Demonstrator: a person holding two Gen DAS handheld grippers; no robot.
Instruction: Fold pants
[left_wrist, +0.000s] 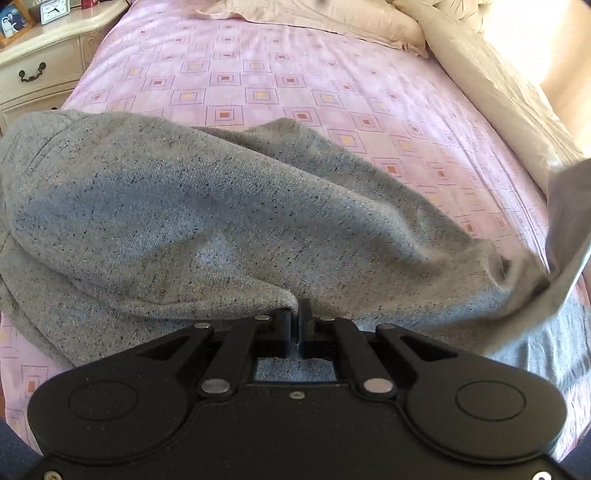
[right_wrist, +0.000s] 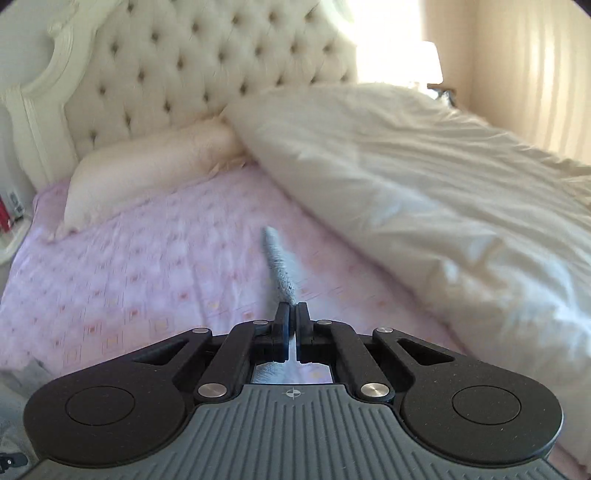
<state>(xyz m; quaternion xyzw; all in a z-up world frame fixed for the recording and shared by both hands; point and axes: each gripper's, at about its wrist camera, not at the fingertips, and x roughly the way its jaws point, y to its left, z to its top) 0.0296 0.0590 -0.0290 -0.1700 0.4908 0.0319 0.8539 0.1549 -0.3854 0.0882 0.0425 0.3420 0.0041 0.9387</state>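
Left wrist view. The left claw (left_wrist: 294, 317) is clamped on a gathered edge of the grey speckled sweatpants (left_wrist: 192, 221), its two fingers pressed together with cloth between them. The sweatpants hang in a slack, billowing sheet above the bed's pink patterned sheet (left_wrist: 258, 74), one corner rising toward the right edge of the view. A cream nightstand (left_wrist: 40, 74) stands at upper left; a pillow (left_wrist: 325, 22) and a cream duvet (left_wrist: 491, 85) lie at the far side.

Right wrist view. The right claw (right_wrist: 291, 314) is closed on a thin edge of the same sweatpants (right_wrist: 277, 262), seen edge-on as a narrow grey strip running forward from the fingertips. The picture is motion-blurred. Beyond are the sheet (right_wrist: 129, 266), a pillow (right_wrist: 147, 166), the duvet (right_wrist: 424, 192) and a tufted headboard (right_wrist: 192, 62).

Risk. Each hold appears to take only a small bite of fabric, so a fast swing could pull an edge free. Uneven tension between the claws would likely land the fold skewed or creased, and the raised corner could drape onto the duvet.
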